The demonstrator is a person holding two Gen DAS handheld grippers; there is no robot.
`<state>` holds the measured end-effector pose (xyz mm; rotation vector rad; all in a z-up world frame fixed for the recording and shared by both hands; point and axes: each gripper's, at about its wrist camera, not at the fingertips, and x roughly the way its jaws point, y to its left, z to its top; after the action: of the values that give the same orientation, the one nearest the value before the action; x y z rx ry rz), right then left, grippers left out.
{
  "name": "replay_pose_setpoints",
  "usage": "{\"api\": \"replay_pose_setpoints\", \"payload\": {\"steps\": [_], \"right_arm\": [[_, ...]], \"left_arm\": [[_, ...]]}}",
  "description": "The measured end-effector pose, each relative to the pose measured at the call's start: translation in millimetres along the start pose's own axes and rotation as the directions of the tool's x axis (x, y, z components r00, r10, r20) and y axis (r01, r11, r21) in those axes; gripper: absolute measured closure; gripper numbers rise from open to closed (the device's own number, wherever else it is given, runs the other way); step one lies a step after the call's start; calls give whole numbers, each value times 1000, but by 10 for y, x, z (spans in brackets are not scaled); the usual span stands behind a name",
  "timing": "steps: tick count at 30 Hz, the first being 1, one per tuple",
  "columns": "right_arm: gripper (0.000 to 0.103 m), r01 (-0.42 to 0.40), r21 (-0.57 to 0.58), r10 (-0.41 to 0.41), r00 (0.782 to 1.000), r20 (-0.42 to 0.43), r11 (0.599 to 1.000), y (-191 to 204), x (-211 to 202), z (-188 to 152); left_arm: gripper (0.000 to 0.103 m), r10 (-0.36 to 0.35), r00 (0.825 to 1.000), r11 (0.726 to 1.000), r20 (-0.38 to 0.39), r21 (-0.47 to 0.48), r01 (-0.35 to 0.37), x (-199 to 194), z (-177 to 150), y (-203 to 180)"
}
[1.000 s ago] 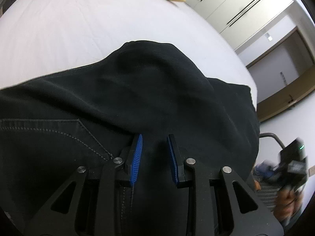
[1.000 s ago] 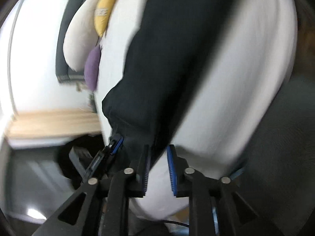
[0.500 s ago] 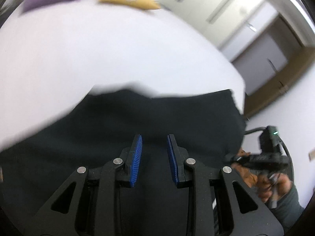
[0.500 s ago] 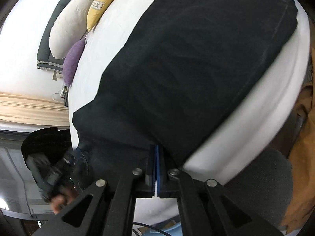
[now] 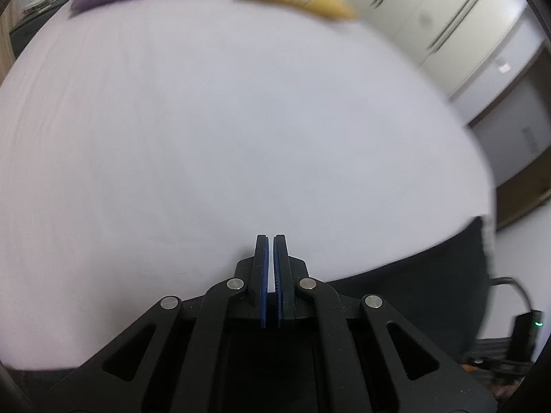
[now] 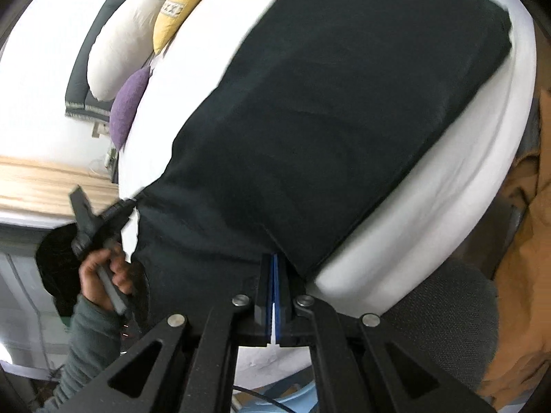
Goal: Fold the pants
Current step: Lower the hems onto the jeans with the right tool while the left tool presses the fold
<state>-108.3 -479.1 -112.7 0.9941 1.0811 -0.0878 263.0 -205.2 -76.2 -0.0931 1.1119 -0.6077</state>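
1. Jaws of the left gripper (image 5: 270, 239) are pressed together, with only a thin slit between the blue pads. In its own view the tips sit over the bare white bed (image 5: 241, 120), and no cloth shows between them.
2. In the right wrist view, a hand (image 6: 103, 275) in a grey-green sleeve (image 6: 86, 344) holds the left gripper. Its tip meets a pulled-up corner of the black pants (image 6: 327, 120). I cannot tell if that corner is nipped.
3. The right gripper (image 6: 274, 258) has its jaws pressed together too. Its tips are right at the near edge of the pants. I cannot tell if cloth is caught between them.
4. The pants lie spread flat on the bed, from the near edge up to the far right corner.
5. The yellow cushion (image 6: 179, 10) has a dark patterned band with no letters I can read. It lies by a white pillow (image 6: 120, 41) and a purple cushion (image 6: 129, 103).
6. Half a second ago the left jaws were spread over the pants. Now they are together.
7. Back then black cloth filled the lower half of the left view. Now it is mostly white bed, with the pants only at the lower right.
8. A second ago the right jaws were spread. By half a second ago they had come together.
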Motion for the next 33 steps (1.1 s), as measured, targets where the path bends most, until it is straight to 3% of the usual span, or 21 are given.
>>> {"api": "replay_pose_setpoints", "payload": {"steps": [3,5,6,7,8,9,10,11,12,14,16,19,22,24,26,27,28,29,30,33], "right_arm": [[97,-48,-46,49,998,25,998,198,-56,53],[97,-70,-69,72,997,23,995,290,-6,109],[97,-75,-67,76,997,14,995,292,57,144],[97,-88,-56,88,996,3,995,259,115,167],[97,-86,-39,85,996,-7,996,198,166,181],[103,-76,-12,76,997,-9,997,70,210,190],[103,-99,20,100,995,-8,995,-70,221,186],[103,-131,49,131,991,-1,990,-178,195,175],[103,-136,61,135,991,24,989,-281,98,165],[103,-101,58,96,992,84,993,-392,-115,183],[102,-92,106,76,987,145,990,-547,-375,260],[88,-129,79,108,967,229,988,-518,-622,451],[78,-302,29,287,926,244,953,-390,-517,678],[65,-381,23,367,903,225,924,-364,-302,807],[65,-381,52,364,909,204,923,-486,-34,942],[75,-340,70,317,922,222,938,-608,20,972],[94,-316,109,281,926,251,942,-791,54,990],[103,-333,152,284,919,273,931,-964,55,999],[103,-401,195,320,882,345,895,-1200,-10,975],[103,-327,260,164,851,499,909,-1472,-443,874]], "left_arm": [[100,-132,987,973,-90,179,146,44,-219,-689],[99,-151,974,946,-171,262,192,259,-427,-1058],[99,-122,972,939,-200,296,178,438,-505,-1169],[100,-85,973,941,-214,303,149,600,-539,-1191],[100,-94,973,950,-209,274,151,755,-549,-1129],[100,-147,972,956,-183,227,187,809,-516,-1032],[100,-210,961,961,-181,140,236,849,-459,-909],[100,-228,958,963,-176,107,249,847,-432,-869],[100,-210,965,965,-159,123,230,816,-410,-887],[99,-98,989,969,-111,216,120,702,-339,-956],[99,-27,997,967,-67,251,43,552,-328,-1087],[99,-72,996,963,-46,257,82,374,-357,-1309],[99,-71,997,958,-39,277,79,368,-506,-1477],[100,-40,996,962,-81,266,60,513,-622,-1357],[100,-100,991,967,-91,224,118,629,-744,-1177],[100,-140,987,972,-84,179,153,606,-788,-1077],[100,-146,985,976,-86,149,158,594,-770,-1022],[100,-145,987,979,-77,134,154,547,-763,-979],[100,-128,990,981,-64,137,136,475,-766,-931],[100,-116,993,988,-20,96,117,228,-849,-616]]}}
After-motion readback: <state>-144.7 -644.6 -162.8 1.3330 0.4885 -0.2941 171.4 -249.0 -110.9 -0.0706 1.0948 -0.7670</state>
